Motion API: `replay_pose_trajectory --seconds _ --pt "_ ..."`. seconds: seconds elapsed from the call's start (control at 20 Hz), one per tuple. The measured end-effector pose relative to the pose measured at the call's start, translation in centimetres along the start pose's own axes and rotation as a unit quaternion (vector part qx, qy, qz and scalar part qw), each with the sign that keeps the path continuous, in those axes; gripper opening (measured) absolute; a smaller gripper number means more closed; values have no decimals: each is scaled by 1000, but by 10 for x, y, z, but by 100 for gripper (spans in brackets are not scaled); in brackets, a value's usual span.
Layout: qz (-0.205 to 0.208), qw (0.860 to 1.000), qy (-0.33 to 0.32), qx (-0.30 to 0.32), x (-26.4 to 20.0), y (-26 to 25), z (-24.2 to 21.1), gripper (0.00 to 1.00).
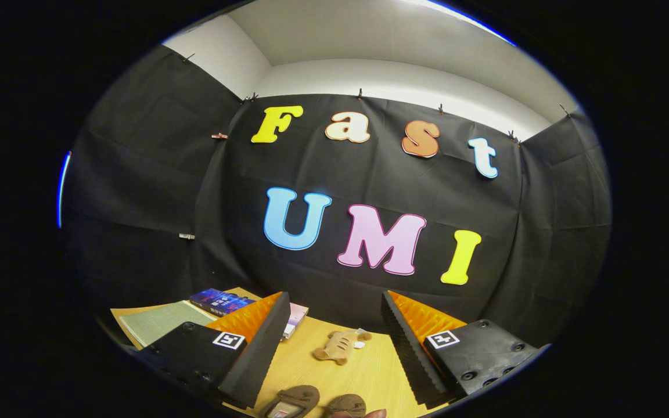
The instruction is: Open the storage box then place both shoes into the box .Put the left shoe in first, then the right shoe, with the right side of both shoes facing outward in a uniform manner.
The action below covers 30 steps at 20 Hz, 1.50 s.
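Shoes (pixel 311 402) are seen as two brown rounded shapes on the table (pixel 369 371), low between the fingers of the tool (pixel 334 331) and nearer than their tips, so a downward tilt is judged needed to face them. Their long axes cannot be told. The tool is held wide open with nothing grasped. A small tan toy (pixel 337 345) lies just ahead between the fingers. Beyond the left finger a blue book (pixel 218 301) and a green pad (pixel 160 322) are placed; their print cannot be read. Square markers (pixel 229 340) are borne on the fingers

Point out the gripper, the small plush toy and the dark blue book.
gripper (pixel 334 342): gripper view, gap midway between open fingertips.
plush toy (pixel 334 346): gripper view, its body.
dark blue book (pixel 221 301): gripper view, its cover.
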<state>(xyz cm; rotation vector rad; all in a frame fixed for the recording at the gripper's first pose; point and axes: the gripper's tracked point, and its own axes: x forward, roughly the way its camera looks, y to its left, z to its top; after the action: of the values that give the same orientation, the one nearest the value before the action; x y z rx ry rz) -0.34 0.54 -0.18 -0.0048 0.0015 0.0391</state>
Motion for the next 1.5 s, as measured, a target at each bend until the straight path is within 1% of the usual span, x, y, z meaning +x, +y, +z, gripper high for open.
replay_pose_trajectory --seconds 0.4,0.5,0.6,0.7,0.8,0.85,0.9,0.95,1.0,1.1,1.2,1.25,1.35,1.45,1.5 --pt "-8 1000 7 6 -1 -5 -4 97" --pt "1 1000 5 12 0 -1 -3 97" --pt "37 999 14 30 1 11 -8 97" --pt "78 995 35 59 3 31 -20 97" --pt "131 984 60 107 7 56 -29 96" --pt "163 975 72 136 9 70 -35 96" --pt "200 961 88 169 8 85 -43 96" --pt "234 944 107 205 8 100 -52 97" --pt "269 923 128 244 5 115 -61 99" --pt "318 871 186 325 -2 139 -77 97" --pt "341 810 247 408 -3 155 -103 97" --pt "350 772 275 453 -5 163 -111 97" --pt "359 716 305 515 1 172 -129 97" --pt "360 673 341 548 2 183 -161 96" --pt "361 656 359 557 -1 191 -179 97"
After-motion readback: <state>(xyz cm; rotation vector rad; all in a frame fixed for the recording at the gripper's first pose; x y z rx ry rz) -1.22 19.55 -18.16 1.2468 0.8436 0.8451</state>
